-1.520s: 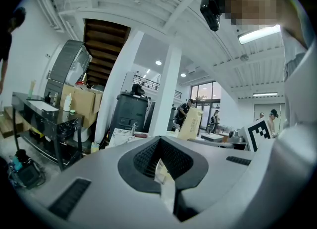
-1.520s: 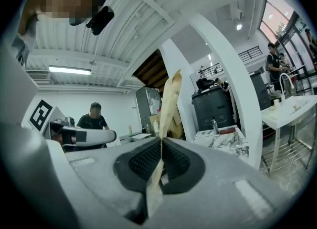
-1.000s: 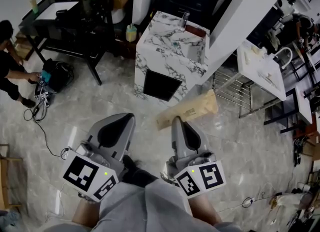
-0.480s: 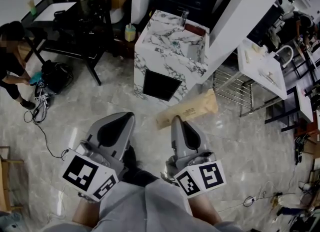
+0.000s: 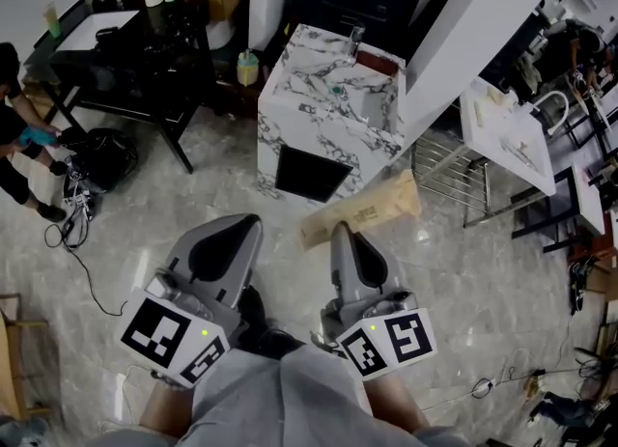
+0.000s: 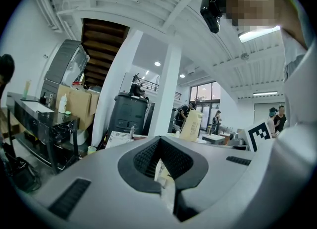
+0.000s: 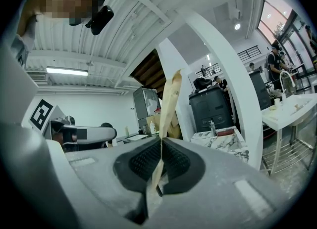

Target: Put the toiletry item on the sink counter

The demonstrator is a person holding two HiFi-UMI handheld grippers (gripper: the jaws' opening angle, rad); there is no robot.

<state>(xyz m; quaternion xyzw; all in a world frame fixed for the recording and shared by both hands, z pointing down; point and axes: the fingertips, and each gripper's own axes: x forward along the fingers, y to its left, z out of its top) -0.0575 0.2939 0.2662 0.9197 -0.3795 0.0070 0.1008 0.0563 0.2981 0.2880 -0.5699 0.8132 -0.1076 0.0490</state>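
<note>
brown paper is what the right gripper (image 5: 341, 233) is clenched on. a flat paper pouch (image 5: 362, 211), pinched by its near edge between the ribbed pads, sticks out ahead of the jaws. in the right gripper view it stands up as a thin strip on edge. i take this pouch to be the toiletry item. the left gripper (image 5: 243, 230) rides beside it with its jaws drawn together; a pale sliver shows in the seam between them, and i cannot tell what it is. over the last second almost nothing about the two grippers has changed: both sit at the same spot low in the head view, with the pouch at the same slant. only the surroundings have moved, and only a little. the marble sink counter (image 5: 328, 97) has drifted slightly left, and the person (image 5: 19, 146) at the left edge by the black table (image 5: 126, 44) has shifted pose. that reads as a small turn or step by the carrier, not any handling. so the task looks to be in its carry stage: the pouch hangs over the floor, well apart from the counter, and the set-down is not yet done.
</note>
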